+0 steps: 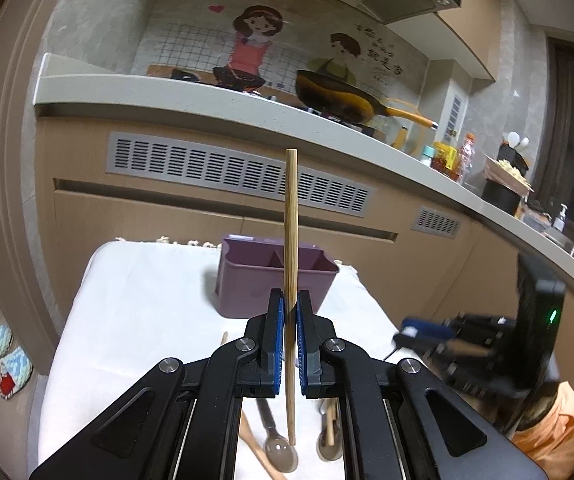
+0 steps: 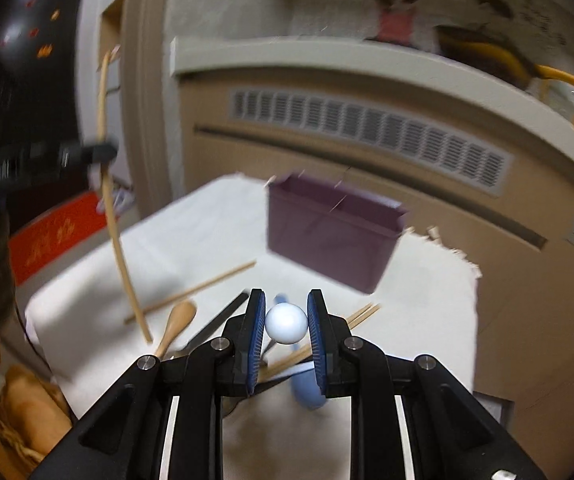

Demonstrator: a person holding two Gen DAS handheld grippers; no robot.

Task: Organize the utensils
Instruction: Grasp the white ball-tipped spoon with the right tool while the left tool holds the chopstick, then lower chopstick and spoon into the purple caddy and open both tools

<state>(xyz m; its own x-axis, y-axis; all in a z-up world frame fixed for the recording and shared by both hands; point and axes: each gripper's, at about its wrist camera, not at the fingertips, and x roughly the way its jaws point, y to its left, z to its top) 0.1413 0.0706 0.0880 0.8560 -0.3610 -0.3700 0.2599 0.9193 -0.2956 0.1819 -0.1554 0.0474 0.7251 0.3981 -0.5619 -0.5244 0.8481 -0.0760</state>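
Left fingers (image 1: 290, 312) pinch chopstick (image 1: 291, 216); right fingers (image 2: 286, 322) clamp blue spoon (image 2: 287, 323)

Dim, warm indoor light in both fisheye views, with dark vignetted corners and straight edges bowed into curves. The left wrist view is largely sharp; only the right gripper (image 1: 407, 334) smears. The right wrist view is motion-blurred throughout, notably the purple bin (image 2: 327, 232). The white cloth (image 1: 139, 304) is brightest.

Bench (image 2: 87, 280) w/ white cloth (image 2: 191, 232): purple bin (image 2: 327, 240) at back; chopsticks (image 2: 191, 292), wood spoon (image 2: 177, 322), 2 clear spoons (image 1: 281, 454) in front.
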